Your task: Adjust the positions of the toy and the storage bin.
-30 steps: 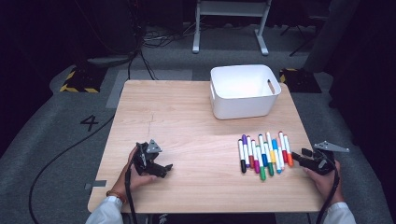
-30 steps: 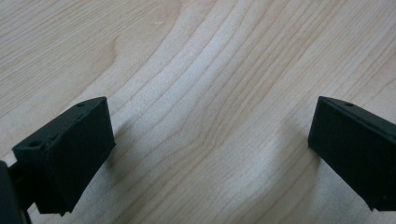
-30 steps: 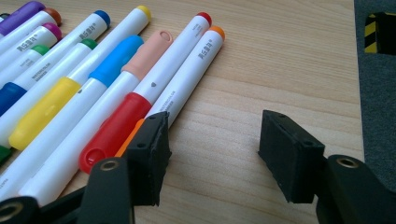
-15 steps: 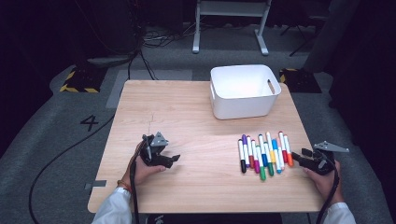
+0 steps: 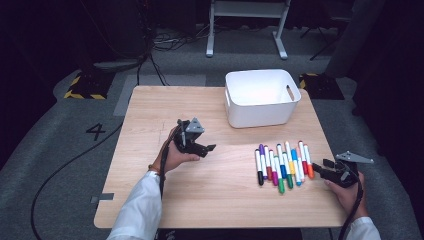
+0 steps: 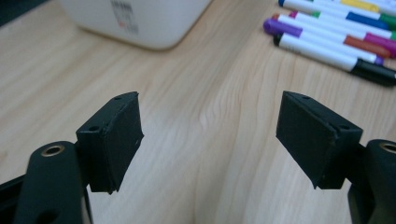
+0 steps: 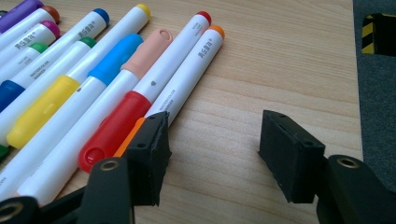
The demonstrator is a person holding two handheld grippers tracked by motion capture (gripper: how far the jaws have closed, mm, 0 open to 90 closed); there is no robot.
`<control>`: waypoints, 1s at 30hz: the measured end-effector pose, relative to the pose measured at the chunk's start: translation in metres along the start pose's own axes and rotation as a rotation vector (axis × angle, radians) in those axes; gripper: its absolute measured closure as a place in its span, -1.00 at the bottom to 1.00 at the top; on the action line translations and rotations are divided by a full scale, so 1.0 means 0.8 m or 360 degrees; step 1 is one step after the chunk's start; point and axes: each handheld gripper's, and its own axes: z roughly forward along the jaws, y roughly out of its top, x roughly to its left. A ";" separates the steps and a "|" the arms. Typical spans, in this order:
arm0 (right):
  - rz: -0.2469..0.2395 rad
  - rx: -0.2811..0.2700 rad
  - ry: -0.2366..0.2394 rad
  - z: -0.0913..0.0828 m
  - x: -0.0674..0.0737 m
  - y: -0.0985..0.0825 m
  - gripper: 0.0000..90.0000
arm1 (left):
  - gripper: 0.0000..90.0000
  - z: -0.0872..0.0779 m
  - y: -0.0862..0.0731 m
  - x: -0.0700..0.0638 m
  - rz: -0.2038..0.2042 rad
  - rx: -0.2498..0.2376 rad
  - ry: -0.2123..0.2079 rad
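Note:
A row of several coloured markers lies side by side on the right of the wooden table. Behind them stands an empty white bin. My left gripper hovers over the table's middle, pointing right toward the markers. Its jaws have just been closing a little but stand open, with nothing between them. The markers and the bin lie ahead of it. My right gripper rests open just right of the row. Its left finger is beside the orange-capped marker, with only bare wood between the jaws.
The table's right edge and grey floor lie close beside the right gripper. A metal stand and cables are on the floor beyond the table. A black cable trails off the left side.
My left hand has lifted and moved from the near-left part of the table toward its middle, closer to the markers. The right gripper has stayed put.

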 end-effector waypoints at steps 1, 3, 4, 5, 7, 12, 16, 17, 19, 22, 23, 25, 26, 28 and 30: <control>0.0000 0.0000 0.0000 0.000 0.000 0.000 -0.05 | -0.49 0.000 0.000 0.000 0.0000 0.0000 0.0000; 0.0000 0.0000 0.0001 0.000 0.000 0.000 -0.05 | -0.47 0.008 0.024 0.002 0.0022 -0.0016 0.0002; -0.0001 -0.0001 0.0000 0.000 0.000 0.000 -0.05 | -0.47 0.010 0.031 0.002 0.0028 -0.0024 0.0003; -0.0001 0.0001 0.0002 0.000 0.000 0.000 -0.05 | -0.47 0.013 0.038 0.002 0.0035 -0.0030 0.0003; -0.0001 0.0002 0.0004 0.000 -0.001 0.000 -0.05 | -0.46 0.017 0.050 0.003 0.0073 0.0005 0.0004; 0.0012 0.0002 0.0014 0.000 -0.001 0.000 -0.05 | -0.46 0.026 0.066 0.004 0.0078 0.0006 0.0006; 0.0013 0.0001 0.0014 0.000 -0.001 0.000 -0.05 | -0.46 0.028 0.080 0.008 0.0080 -0.0014 0.0004; 0.0012 0.0001 0.0015 -0.001 -0.001 0.000 -0.05 | -0.46 0.029 0.089 0.010 0.0085 -0.0035 0.0007; 0.0013 0.0002 0.0015 -0.001 -0.001 0.000 -0.05 | -0.46 0.029 0.094 0.011 0.0094 -0.0030 0.0002; 0.0010 0.0002 0.0014 -0.001 -0.001 0.000 -0.05 | -0.46 0.034 0.112 0.010 0.0121 -0.0046 0.0006; 0.0009 0.0002 0.0013 -0.001 -0.001 0.000 -0.05 | -0.46 0.035 0.117 0.009 0.0134 -0.0050 0.0012; 0.0008 0.0002 0.0012 -0.001 -0.001 0.000 -0.05 | -0.45 0.040 0.126 0.006 0.0149 -0.0056 -0.0005; 0.0008 0.0002 0.0012 -0.001 -0.001 0.000 -0.05 | -0.45 0.040 0.126 0.006 0.0149 -0.0056 -0.0005; 0.0009 0.0002 0.0013 -0.001 -0.001 0.000 -0.05 | -0.45 0.049 0.139 0.002 0.0171 -0.0058 -0.0003; 0.0007 0.0002 0.0012 -0.001 -0.001 0.000 -0.05 | -0.41 0.054 0.147 -0.001 0.0197 -0.0056 -0.0001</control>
